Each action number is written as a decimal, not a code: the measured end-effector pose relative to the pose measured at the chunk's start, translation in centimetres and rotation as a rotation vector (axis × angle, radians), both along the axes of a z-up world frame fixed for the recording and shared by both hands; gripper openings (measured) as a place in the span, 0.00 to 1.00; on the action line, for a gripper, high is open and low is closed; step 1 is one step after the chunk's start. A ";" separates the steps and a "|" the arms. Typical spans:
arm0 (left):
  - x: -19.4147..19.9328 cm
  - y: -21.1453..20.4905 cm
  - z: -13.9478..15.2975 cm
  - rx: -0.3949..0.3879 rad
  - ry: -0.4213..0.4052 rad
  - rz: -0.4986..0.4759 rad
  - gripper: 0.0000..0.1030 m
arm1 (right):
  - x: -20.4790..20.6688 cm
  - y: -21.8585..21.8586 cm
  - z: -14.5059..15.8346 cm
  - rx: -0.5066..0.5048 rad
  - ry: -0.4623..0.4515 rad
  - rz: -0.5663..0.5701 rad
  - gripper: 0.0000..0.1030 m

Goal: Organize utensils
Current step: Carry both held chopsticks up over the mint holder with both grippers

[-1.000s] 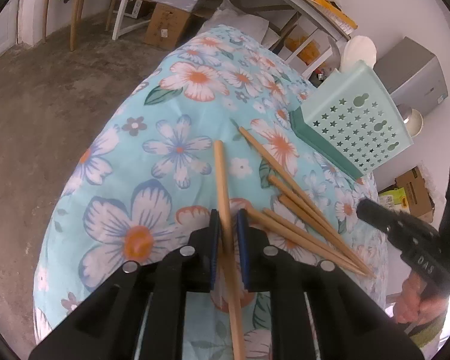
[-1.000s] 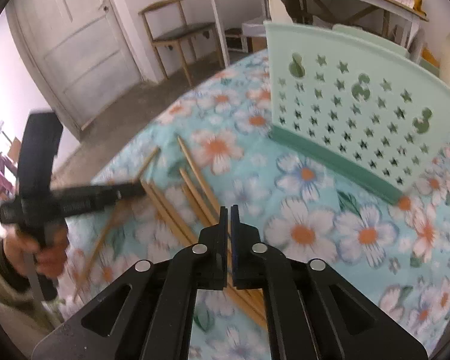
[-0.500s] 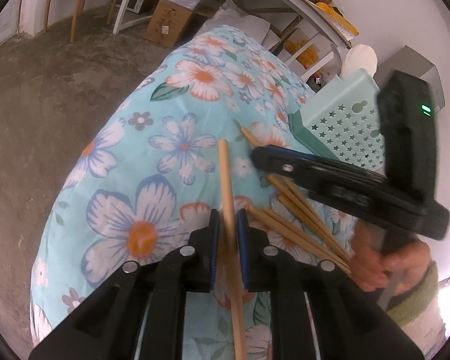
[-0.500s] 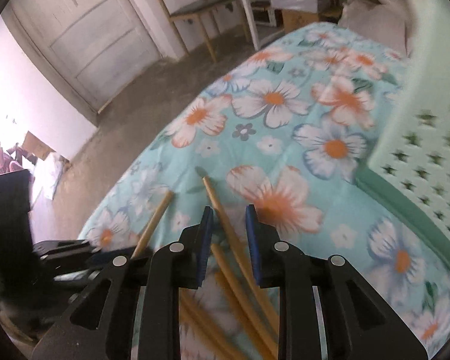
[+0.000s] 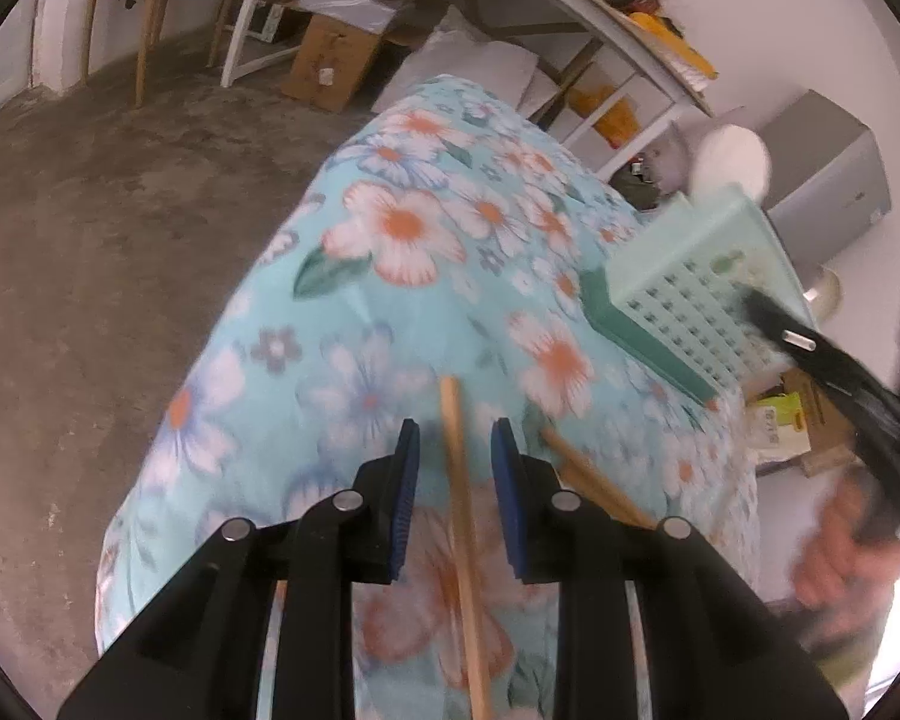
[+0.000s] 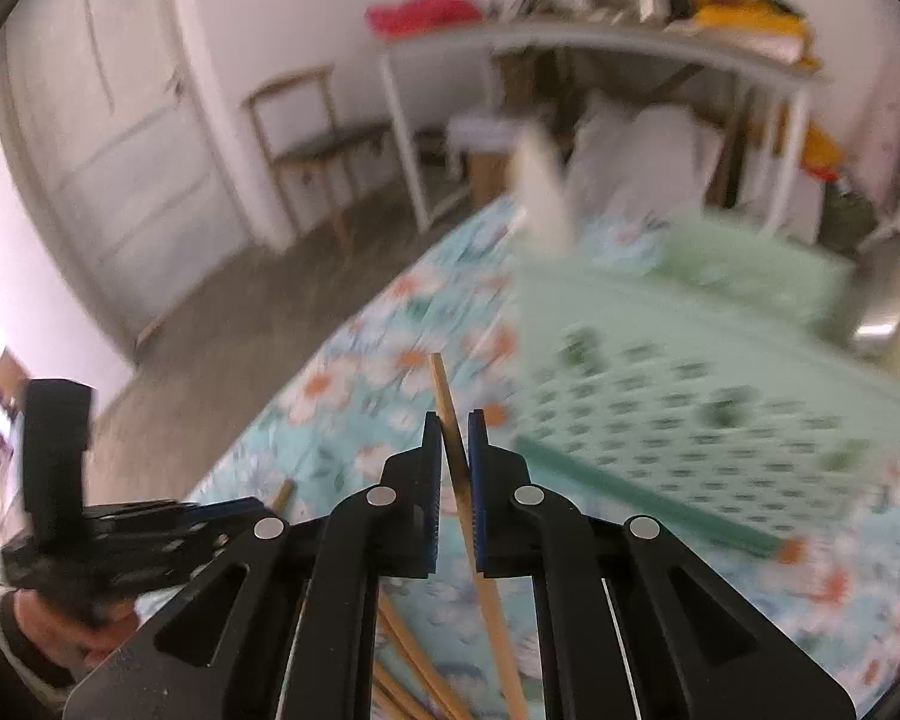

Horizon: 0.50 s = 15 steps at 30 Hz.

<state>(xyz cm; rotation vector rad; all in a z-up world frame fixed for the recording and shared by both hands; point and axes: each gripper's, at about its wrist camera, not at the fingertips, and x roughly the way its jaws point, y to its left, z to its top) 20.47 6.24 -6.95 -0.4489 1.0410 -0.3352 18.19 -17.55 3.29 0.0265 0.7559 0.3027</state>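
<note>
My left gripper (image 5: 455, 441) is open, its jaws either side of a wooden chopstick (image 5: 457, 480) that lies on the floral cloth. My right gripper (image 6: 455, 429) is shut on another wooden chopstick (image 6: 444, 396) and holds it lifted, its tip pointing toward the mint green perforated basket (image 6: 690, 396). The basket also shows in the left wrist view (image 5: 696, 306) at the right. Several more chopsticks (image 6: 414, 660) lie on the cloth below my right gripper, and some show in the left wrist view (image 5: 594, 486). The right gripper appears in the left wrist view (image 5: 810, 348) by the basket.
The table wears a light blue floral cloth (image 5: 402, 276) and its left edge drops to a concrete floor. A wooden chair (image 6: 306, 126), a white shelf table (image 6: 570, 42) and cardboard boxes (image 5: 336, 60) stand beyond. The right wrist view is motion blurred.
My left gripper has opened and let go of its chopstick, which stays on the cloth. My right gripper has closed on a chopstick and lifted it toward the basket.
</note>
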 end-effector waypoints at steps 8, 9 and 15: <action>2.7 -0.9 0.0 0.078 0.029 -0.029 0.12 | -5.8 -6.3 4.2 0.145 -0.168 -0.182 0.04; 2.6 -0.7 0.0 0.080 0.027 -0.026 0.06 | -6.1 -6.7 4.3 0.156 -0.183 -0.196 0.04; 1.0 0.7 2.9 0.045 -0.049 -0.001 0.06 | -9.5 -9.3 5.6 0.232 -0.293 -0.300 0.04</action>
